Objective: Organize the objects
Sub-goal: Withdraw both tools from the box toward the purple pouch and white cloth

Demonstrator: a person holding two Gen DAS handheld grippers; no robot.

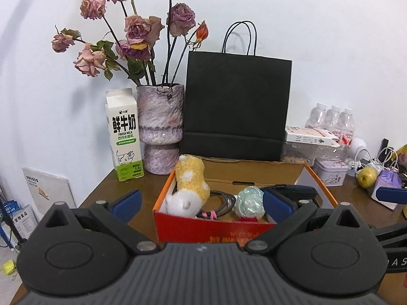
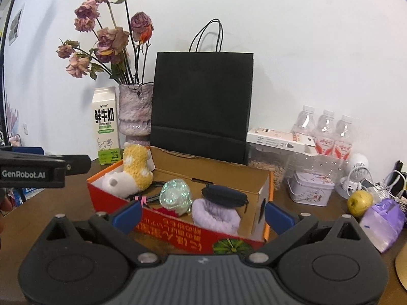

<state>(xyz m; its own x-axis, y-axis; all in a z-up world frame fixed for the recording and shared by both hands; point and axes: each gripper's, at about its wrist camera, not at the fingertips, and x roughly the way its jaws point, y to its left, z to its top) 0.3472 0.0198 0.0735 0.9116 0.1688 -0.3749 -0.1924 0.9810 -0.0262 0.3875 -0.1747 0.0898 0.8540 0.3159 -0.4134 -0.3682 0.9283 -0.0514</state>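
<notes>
While both the left gripper point(image 1: 202, 202) and right gripper point(image 2: 202, 214) hang released and empty, the orange box point(image 2: 268, 193) at frame centre looks packed, though the apple point(image 2: 360, 202) at right remains out.

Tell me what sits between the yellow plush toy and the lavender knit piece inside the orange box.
In the right wrist view, a shiny iridescent ball lies between the yellow plush toy and the lavender knit piece, with a dark coiled cable beside it.

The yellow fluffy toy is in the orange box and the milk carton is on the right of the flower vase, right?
Not quite. The milk carton stands left of the flower vase, as the left wrist view shows. The yellow fluffy toy is in the orange box.
</notes>
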